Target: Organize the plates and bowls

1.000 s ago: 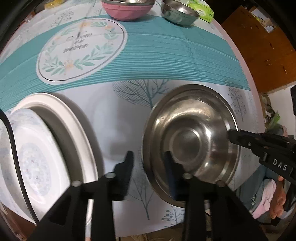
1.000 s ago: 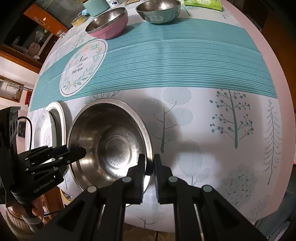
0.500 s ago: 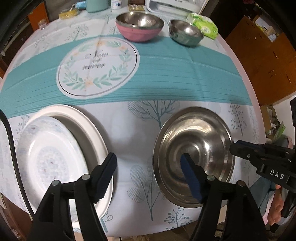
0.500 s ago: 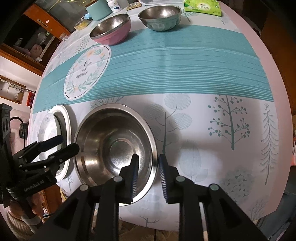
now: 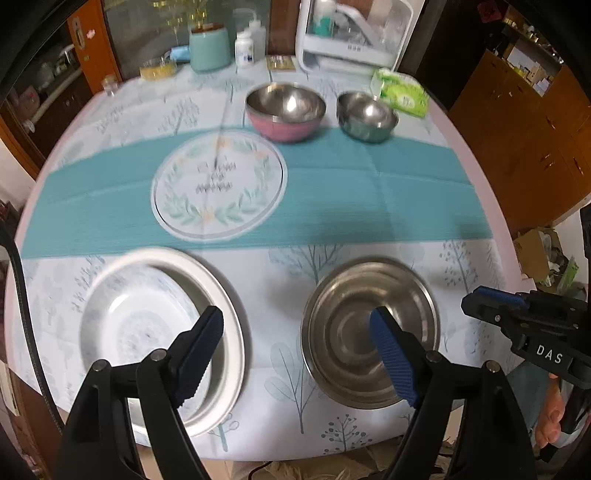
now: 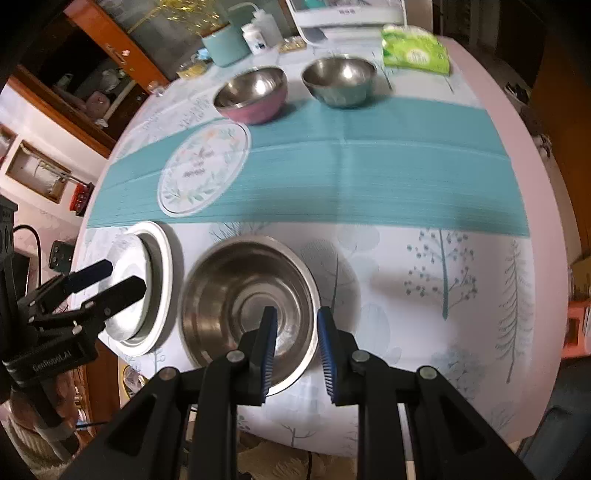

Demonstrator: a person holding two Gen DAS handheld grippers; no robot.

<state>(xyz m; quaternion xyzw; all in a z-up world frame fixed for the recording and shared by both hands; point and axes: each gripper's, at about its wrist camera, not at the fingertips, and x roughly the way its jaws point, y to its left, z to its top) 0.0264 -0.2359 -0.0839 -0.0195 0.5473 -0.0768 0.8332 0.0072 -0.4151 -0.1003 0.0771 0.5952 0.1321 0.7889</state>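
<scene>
A large steel bowl (image 5: pixel 369 328) (image 6: pixel 236 295) sits near the table's front edge. Left of it a white patterned plate (image 5: pixel 136 325) (image 6: pixel 127 258) lies on a larger white plate (image 5: pixel 221 295) (image 6: pixel 166 258). A pink bowl (image 5: pixel 286 110) (image 6: pixel 253 94) and a smaller steel bowl (image 5: pixel 365 116) (image 6: pixel 340 81) stand at the far side. My left gripper (image 5: pixel 295 350) (image 6: pixel 107 277) is open wide and empty, above the front edge between plates and large bowl. My right gripper (image 6: pixel 295 350) (image 5: pixel 491 299) is open and empty, its jaws either side of the large bowl's near right rim.
The round table has a tree-print cloth with a teal band (image 5: pixel 369 192) and a round floral placemat (image 5: pixel 219 188). A green tissue pack (image 5: pixel 400 92), a teal canister (image 5: pixel 208 48), bottles and a white appliance (image 5: pixel 347 33) stand at the back. Wooden cabinets surround the table.
Both grippers let go of the large steel bowl, opened and pulled back and up from the table. The bowl stays on the cloth beside the plates.
</scene>
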